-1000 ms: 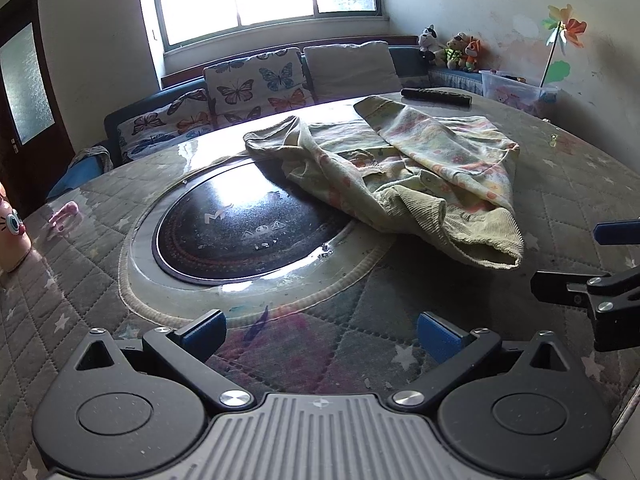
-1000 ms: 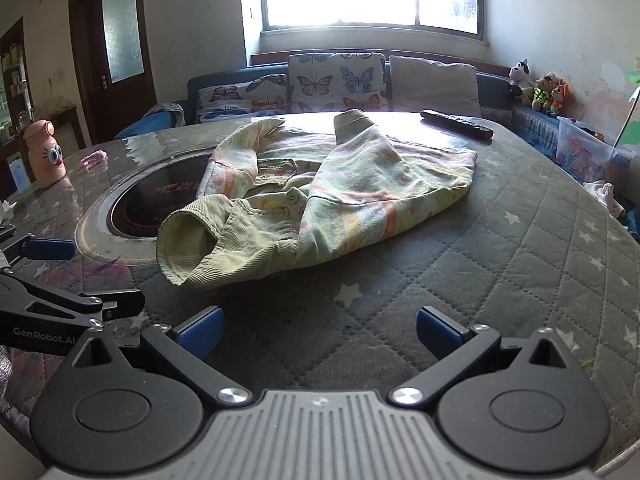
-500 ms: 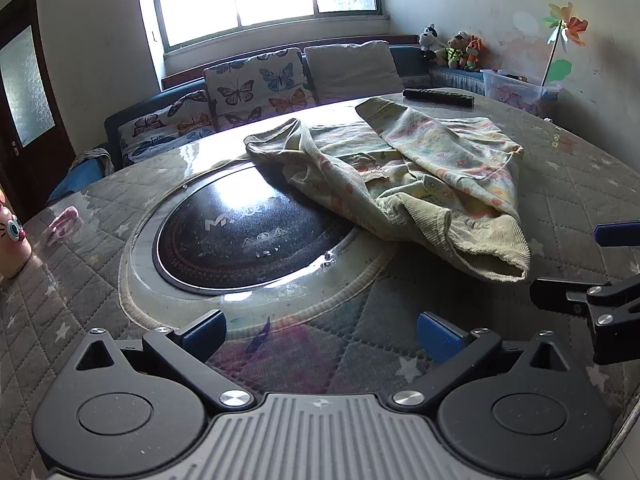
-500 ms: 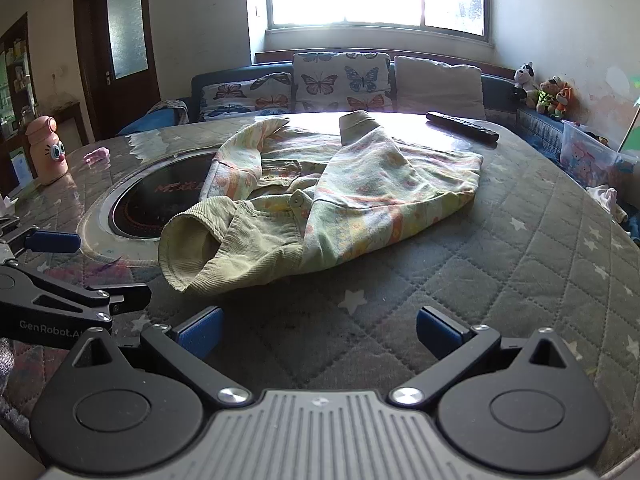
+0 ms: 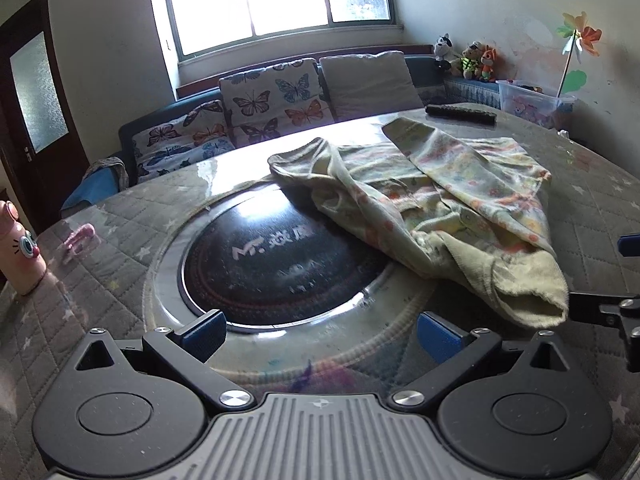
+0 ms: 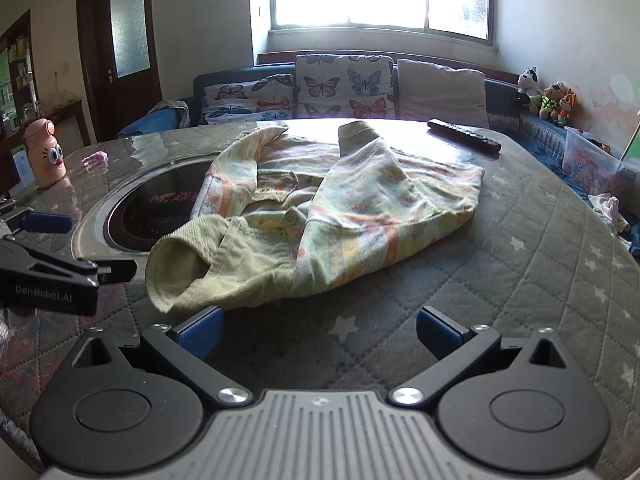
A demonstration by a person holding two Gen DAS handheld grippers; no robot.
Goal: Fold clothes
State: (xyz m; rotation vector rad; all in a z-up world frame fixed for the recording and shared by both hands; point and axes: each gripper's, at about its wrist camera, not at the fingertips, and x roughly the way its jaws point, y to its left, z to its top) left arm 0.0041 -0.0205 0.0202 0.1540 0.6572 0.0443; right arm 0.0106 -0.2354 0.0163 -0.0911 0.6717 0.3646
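A crumpled pale yellow-green floral jacket (image 5: 452, 196) lies on the round quilted table (image 5: 120, 236), partly over the black glass hob (image 5: 280, 268). It also shows in the right wrist view (image 6: 340, 216), with its corduroy hem (image 6: 188, 272) nearest. My left gripper (image 5: 320, 334) is open and empty, low over the table just short of the hob. My right gripper (image 6: 318, 332) is open and empty, close in front of the hem. Each gripper shows at the edge of the other's view.
A black remote (image 6: 464, 140) lies at the table's far side. A pink cartoon bottle (image 6: 44, 152) and a small pink item (image 6: 96, 158) stand at the left. A sofa with butterfly cushions (image 6: 340, 88) is behind; a plastic bin (image 6: 596, 164) at right.
Both grippers have moved forward towards the jacket, which looks larger and nearer now. Both stay open. The jacket has not moved.
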